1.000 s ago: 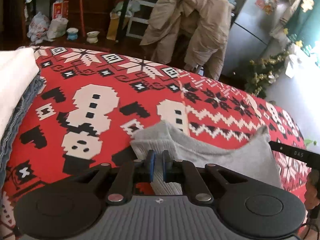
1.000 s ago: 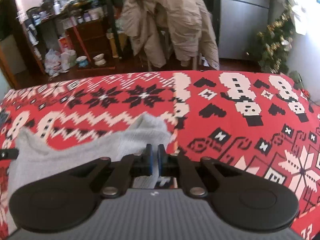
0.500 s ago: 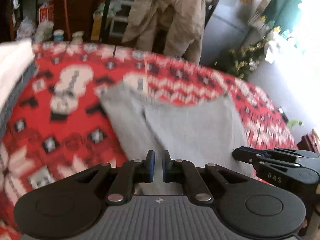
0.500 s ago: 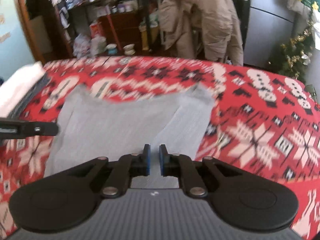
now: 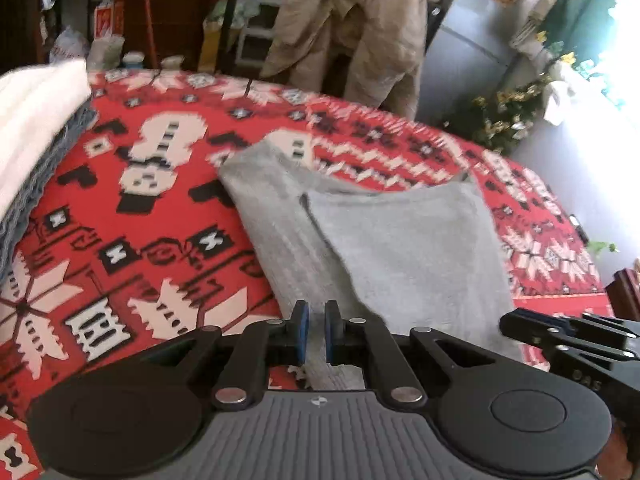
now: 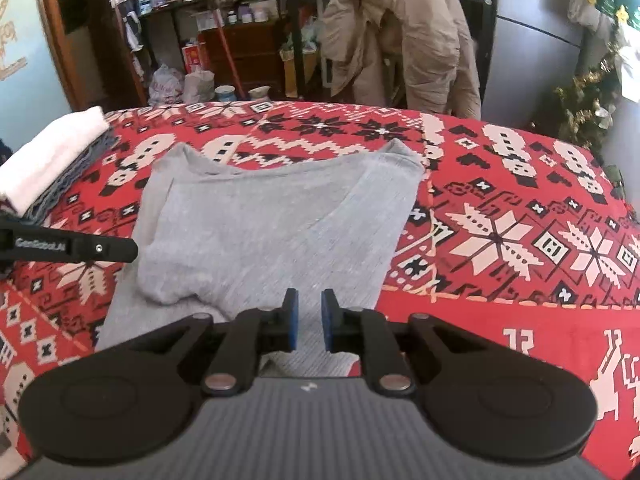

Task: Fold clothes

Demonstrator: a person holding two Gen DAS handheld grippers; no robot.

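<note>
Jaws of the left gripper (image 5: 316, 330) nearly together over the grey shirt's (image 6: 276, 224) hem, grip unclear, right gripper (image 6: 308, 320) opening, red snowflake blanket (image 6: 500, 240) beneath, folded stack (image 6: 48, 160) at left.

- Plain light grey garment (image 6: 276, 220), faintly ribbed.
- Red cloth (image 6: 520, 184) under it, patterned in white and black: snowflakes, zigzags, snowmen.
- At far left, folded pile: white piece (image 6: 52, 152) on top, blue-grey one (image 6: 76, 176) beneath.
- Black right gripper (image 6: 308, 320) with blue pads (image 6: 327, 322); grey ribbed body.
- Same black and blue on left gripper (image 5: 316, 330).
- Beige coat (image 6: 400, 36) at far side.
- Grey fridge (image 6: 532, 60) at far right.
</note>
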